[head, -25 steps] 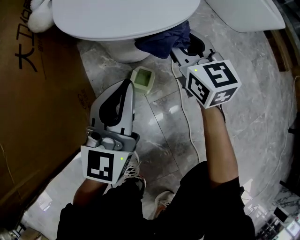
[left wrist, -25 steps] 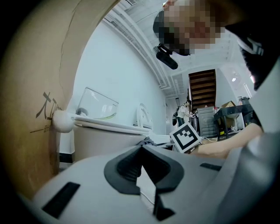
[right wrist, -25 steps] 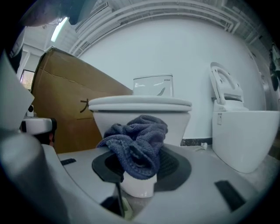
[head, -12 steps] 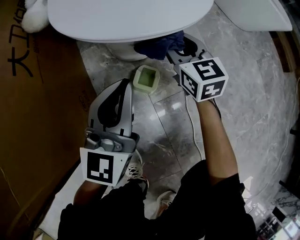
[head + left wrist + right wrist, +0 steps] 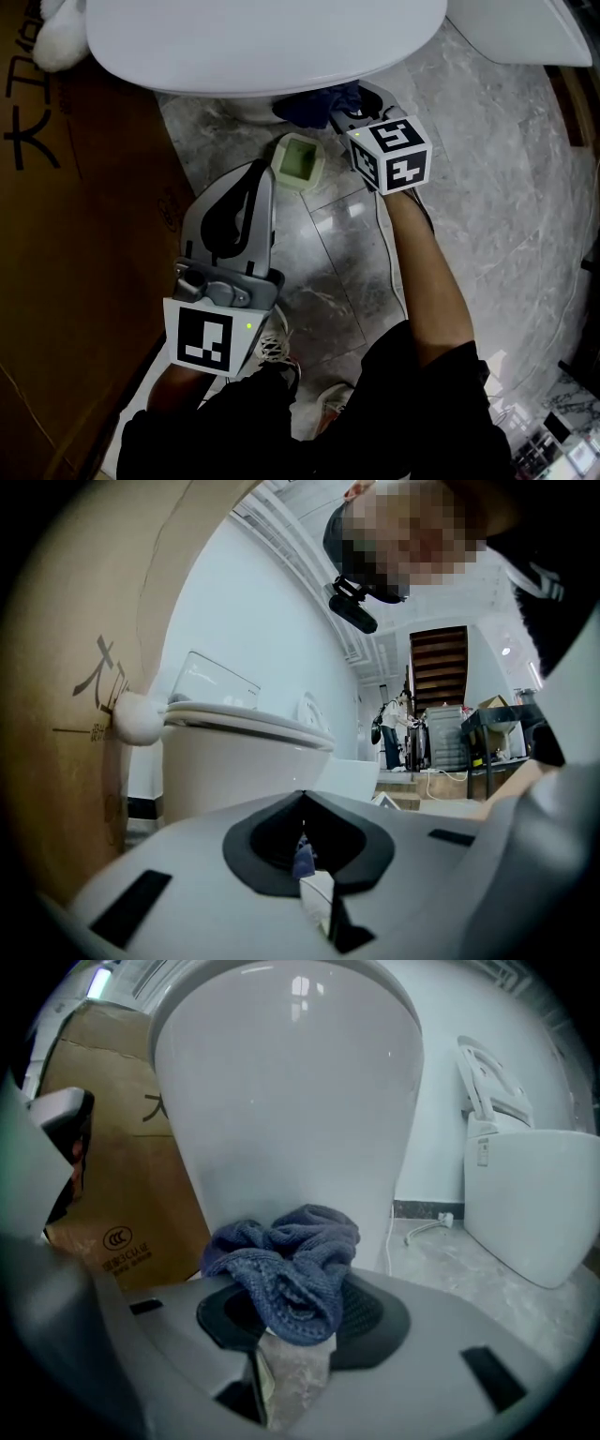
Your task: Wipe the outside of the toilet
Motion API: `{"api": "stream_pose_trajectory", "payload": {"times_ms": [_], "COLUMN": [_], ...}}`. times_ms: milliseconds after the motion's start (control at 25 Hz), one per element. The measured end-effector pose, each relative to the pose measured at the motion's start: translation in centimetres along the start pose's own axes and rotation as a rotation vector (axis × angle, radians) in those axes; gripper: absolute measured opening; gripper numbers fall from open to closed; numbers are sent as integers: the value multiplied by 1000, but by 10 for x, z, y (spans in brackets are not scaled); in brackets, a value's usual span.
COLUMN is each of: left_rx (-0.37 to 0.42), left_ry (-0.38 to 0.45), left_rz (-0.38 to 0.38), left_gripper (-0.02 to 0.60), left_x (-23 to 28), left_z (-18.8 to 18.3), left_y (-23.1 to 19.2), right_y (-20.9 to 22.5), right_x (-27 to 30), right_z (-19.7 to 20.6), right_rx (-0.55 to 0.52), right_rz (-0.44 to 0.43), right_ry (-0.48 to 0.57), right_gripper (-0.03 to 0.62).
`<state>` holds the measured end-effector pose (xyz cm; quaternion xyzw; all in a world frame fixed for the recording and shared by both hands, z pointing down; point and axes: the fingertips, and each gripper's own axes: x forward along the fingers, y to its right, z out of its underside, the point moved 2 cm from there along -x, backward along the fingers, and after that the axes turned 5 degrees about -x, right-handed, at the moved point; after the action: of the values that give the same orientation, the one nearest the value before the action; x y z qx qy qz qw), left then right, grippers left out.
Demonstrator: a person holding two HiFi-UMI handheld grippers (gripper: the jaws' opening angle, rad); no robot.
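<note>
Right gripper [image 5: 343, 111]: jaws clamped on the cloth [image 5: 292, 1258]; the blue bundle bulges out above and ahead of the jaws. Left gripper [image 5: 255, 178]: jaws closed on nothing, held low over the floor [image 5: 487, 187], well apart from the work.

Toilet [image 5: 281, 1101]: the bowl's outer wall stands directly ahead of the cloth; in the head view the cloth sits under the rim overhang, beside the pedestal; contact with the wall cannot be confirmed.

Handling, as judged: the cloth is soft, light and limp; it will fold against the curved wall and drag, not slide stiffly; hold it near its middle, as now, so that a thick pad leads the jaws. The bowl is hard, glossy and probably slippery; keep the jaw tips off it. A green tub [image 5: 298, 159] sits on the floor near the pedestal; avoid it on low strokes.
</note>
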<state>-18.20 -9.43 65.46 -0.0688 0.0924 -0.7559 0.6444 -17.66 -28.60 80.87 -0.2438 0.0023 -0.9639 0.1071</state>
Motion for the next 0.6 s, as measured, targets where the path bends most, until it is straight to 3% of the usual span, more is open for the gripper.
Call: {"api": "stream_pose_trajectory", "payload": {"times_ms": [600], "left_rx": [6], "left_ry": [-19], "left_rz": [-9], "left_gripper": [9], "left_x": [-10], "left_z": [2], "left_y": [-11], "right_y": [6], "right_x": [50], "right_z": [81], "right_rx": [56], "right_rz": [26], "right_ry": [-223], "right_gripper": [159]}}
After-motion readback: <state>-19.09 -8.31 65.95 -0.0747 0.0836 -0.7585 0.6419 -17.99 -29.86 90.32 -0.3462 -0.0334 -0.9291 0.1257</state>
